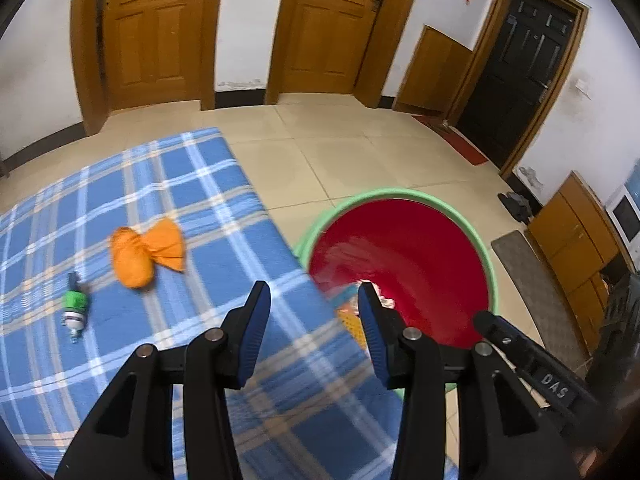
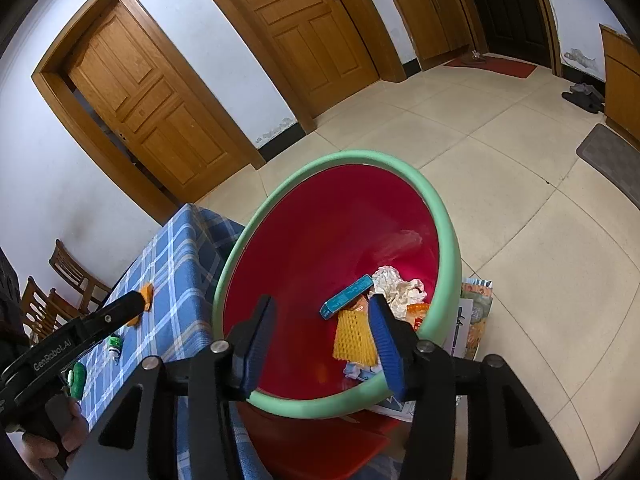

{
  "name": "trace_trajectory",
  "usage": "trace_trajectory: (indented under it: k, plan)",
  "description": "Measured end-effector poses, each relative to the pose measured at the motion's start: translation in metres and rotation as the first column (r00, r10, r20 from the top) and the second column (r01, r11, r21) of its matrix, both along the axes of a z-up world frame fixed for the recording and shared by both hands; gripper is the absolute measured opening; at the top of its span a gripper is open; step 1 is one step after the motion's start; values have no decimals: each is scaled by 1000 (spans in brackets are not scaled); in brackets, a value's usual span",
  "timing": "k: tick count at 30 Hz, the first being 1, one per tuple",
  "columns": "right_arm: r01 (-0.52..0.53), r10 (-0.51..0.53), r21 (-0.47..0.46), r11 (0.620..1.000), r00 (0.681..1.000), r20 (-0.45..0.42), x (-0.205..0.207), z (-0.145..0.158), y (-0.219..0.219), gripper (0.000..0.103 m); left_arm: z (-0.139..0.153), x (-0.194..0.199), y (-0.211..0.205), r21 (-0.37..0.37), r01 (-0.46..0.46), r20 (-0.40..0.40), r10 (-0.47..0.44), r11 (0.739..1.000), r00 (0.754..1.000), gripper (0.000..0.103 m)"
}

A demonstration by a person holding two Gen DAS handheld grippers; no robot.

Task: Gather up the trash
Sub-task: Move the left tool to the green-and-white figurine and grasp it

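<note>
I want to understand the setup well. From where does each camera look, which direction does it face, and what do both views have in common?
Left wrist: sits on the left gripper, above the checked table, facing the orange wrapper and small bottle; its open fingers and the right gripper's tip show.
Right wrist: sits on the right gripper, looking down into the bin; its open fingers, the left gripper and a hand show.
Shared: bin, table, wrapper, bottle, doors.

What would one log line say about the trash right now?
left hand-held gripper: open, empty | right hand-held gripper: open over bin | in bin: blue box, paper | on table: orange bag, bottle
</note>
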State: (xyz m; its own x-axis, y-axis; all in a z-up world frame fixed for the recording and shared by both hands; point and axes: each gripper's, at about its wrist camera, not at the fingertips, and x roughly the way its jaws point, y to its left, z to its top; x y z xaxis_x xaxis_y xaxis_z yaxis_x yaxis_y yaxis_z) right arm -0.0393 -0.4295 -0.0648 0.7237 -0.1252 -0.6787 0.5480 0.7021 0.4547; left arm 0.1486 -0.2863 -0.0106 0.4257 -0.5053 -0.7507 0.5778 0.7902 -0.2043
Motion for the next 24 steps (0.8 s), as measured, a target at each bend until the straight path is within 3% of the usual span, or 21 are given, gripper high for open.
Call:
trace_trajectory:
  k: [13,24]
  plan:
    - [9,-9,-1,1000,1000,-7,4,1,2,57,6,32,62,36,-165,56,162,986,985,45]
    - [7,-7,-21,1000,1000,-20,7,5,7,58,-18,57,111,114,-294,46,290,949,956,45]
